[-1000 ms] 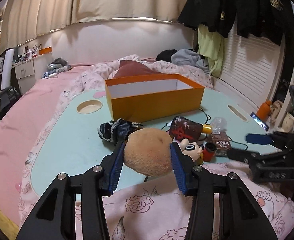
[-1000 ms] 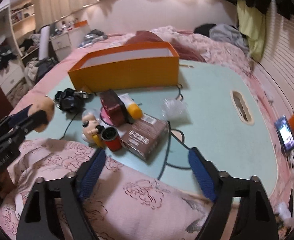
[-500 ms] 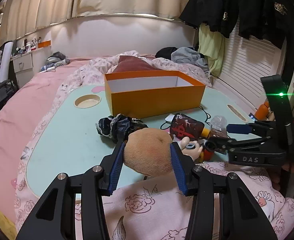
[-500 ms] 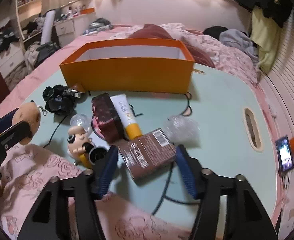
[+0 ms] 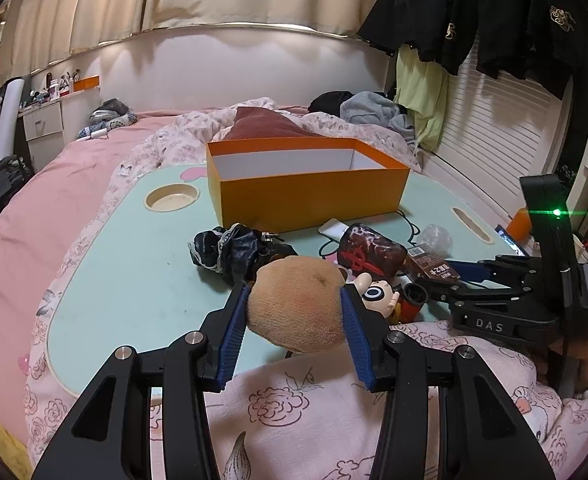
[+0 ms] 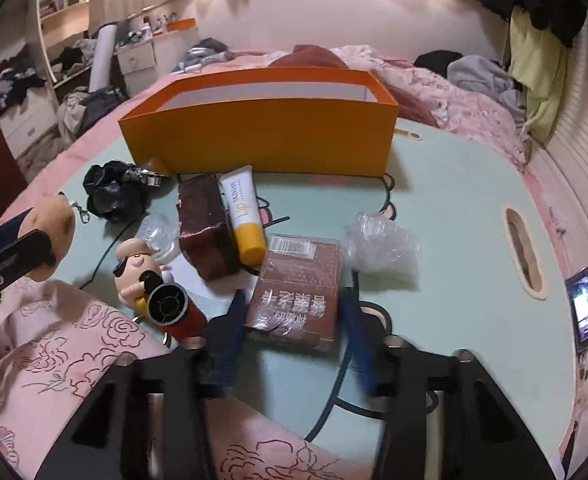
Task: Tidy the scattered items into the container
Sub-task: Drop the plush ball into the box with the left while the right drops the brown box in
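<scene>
An open orange box (image 5: 309, 196) stands at the back of a mint lap table (image 5: 134, 272). My left gripper (image 5: 295, 300) is shut on a tan plush toy (image 5: 297, 308), held above the table's near edge. In the right wrist view that plush (image 6: 52, 216) shows at the far left. My right gripper (image 6: 292, 312) points down over a brown wrapped pack (image 6: 297, 280). Its jaws are closing on the pack, and the blurred blue pads meet its two long sides. From the left wrist view the right gripper (image 5: 449, 280) reaches in from the right.
Around the pack lie a dark red pouch (image 6: 206, 228), a lip cream tube (image 6: 244, 212), a small figurine (image 6: 138, 268), a red cylinder (image 6: 174, 308), crumpled plastic wrap (image 6: 381, 240) and a black cloth bundle (image 6: 110, 192). A phone (image 6: 583, 308) rests at the right edge. Pink bedding surrounds the table.
My right gripper came forward and down over the brown pack, and its jaws narrowed from wide apart to the pack's sides. The left gripper and plush stayed put.
</scene>
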Tool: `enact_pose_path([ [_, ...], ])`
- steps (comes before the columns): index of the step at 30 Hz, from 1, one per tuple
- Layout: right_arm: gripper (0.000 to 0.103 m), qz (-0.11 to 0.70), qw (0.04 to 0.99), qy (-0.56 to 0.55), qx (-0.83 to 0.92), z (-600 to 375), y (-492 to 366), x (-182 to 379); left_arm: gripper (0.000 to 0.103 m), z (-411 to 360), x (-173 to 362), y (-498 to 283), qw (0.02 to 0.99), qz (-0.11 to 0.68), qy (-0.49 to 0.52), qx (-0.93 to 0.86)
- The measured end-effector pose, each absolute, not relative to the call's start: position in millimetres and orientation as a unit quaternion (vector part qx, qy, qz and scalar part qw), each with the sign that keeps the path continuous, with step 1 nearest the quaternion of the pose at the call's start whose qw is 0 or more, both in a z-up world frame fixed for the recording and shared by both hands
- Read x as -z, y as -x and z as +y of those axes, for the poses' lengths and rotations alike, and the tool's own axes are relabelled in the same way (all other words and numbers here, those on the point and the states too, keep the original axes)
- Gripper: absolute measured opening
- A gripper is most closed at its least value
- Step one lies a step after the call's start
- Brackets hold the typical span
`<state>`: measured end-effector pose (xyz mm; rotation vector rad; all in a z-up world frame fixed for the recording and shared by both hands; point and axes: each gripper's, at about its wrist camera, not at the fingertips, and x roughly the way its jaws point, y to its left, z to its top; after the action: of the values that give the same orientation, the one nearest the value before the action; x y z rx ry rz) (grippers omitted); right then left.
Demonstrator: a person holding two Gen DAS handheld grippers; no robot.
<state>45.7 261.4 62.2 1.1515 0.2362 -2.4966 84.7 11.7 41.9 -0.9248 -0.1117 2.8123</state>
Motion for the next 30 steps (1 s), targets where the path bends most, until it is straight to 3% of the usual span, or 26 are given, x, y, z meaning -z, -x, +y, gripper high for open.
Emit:
enact_pose_path([
  [9,0.040,0.060,0.199,-0.352,0.913,278.3,-70.4,-90.9,0.047,11.1,-53.3,-80.1,0.096,-0.037,0.307,-0.946],
  [14,0.040,0.047,0.216,-0.326,0.919,270.7,-54.4,-124.5,0.047,1.5,-103.0,-54.0,0.127,-0.071,0.286,-0.947],
  [19,0.041,0.056,0.217,-0.290,0.931,248.8,-9.6,-161.8,0.047,1.0,-145.4,9.8,0.110,-0.056,0.282,-0.952],
  [25,0.041,0.071,0.216,-0.331,0.916,225.0,76.8,-145.1,0.047,3.3,-109.6,89.5,0.094,-0.071,0.350,-0.929],
  [30,0.041,0.043,0.206,-0.376,0.902,228.5,101.1,-113.0,0.047,-9.6,-74.2,104.4,0.108,-0.133,0.396,-0.902],
])
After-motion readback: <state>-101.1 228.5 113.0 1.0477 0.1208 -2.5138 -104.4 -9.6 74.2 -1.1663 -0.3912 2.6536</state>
